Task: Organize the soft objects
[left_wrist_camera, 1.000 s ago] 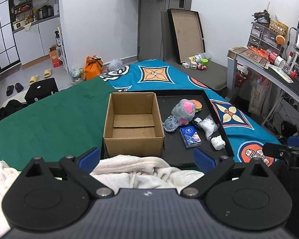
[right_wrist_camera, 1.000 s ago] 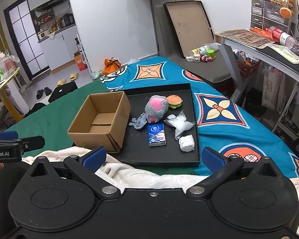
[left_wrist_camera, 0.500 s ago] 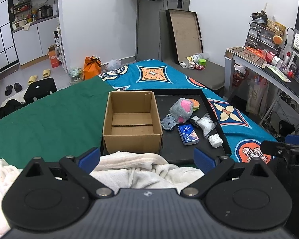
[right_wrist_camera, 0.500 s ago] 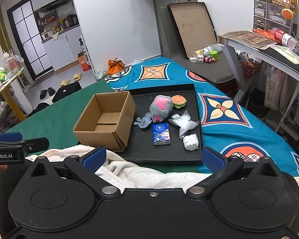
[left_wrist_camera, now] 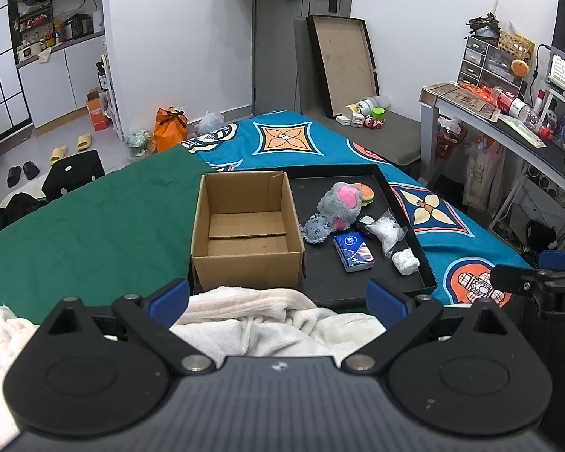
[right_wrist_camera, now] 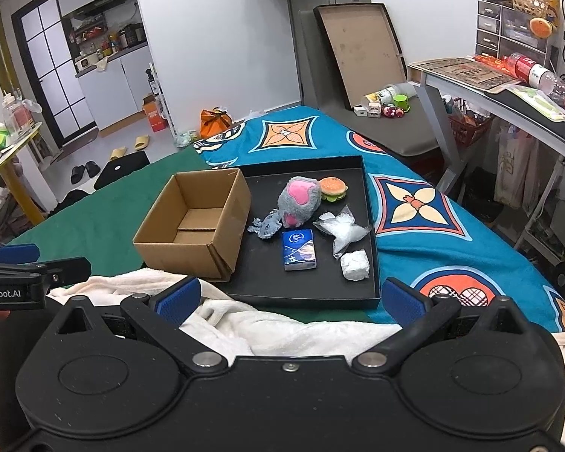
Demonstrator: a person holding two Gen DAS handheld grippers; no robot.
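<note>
Plush toy [right_wrist_camera: 298,200] beside cardboard box [right_wrist_camera: 196,226], untouched.

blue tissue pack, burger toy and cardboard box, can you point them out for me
blue tissue pack [right_wrist_camera: 299,249], right wrist view, middle of its printed top face
burger toy [right_wrist_camera: 333,188], right wrist view, on the bun
cardboard box [left_wrist_camera: 246,239], left wrist view, on its bare inner floor

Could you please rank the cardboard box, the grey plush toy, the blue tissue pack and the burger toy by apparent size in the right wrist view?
1. cardboard box
2. grey plush toy
3. blue tissue pack
4. burger toy, lying farthest from the camera
</note>
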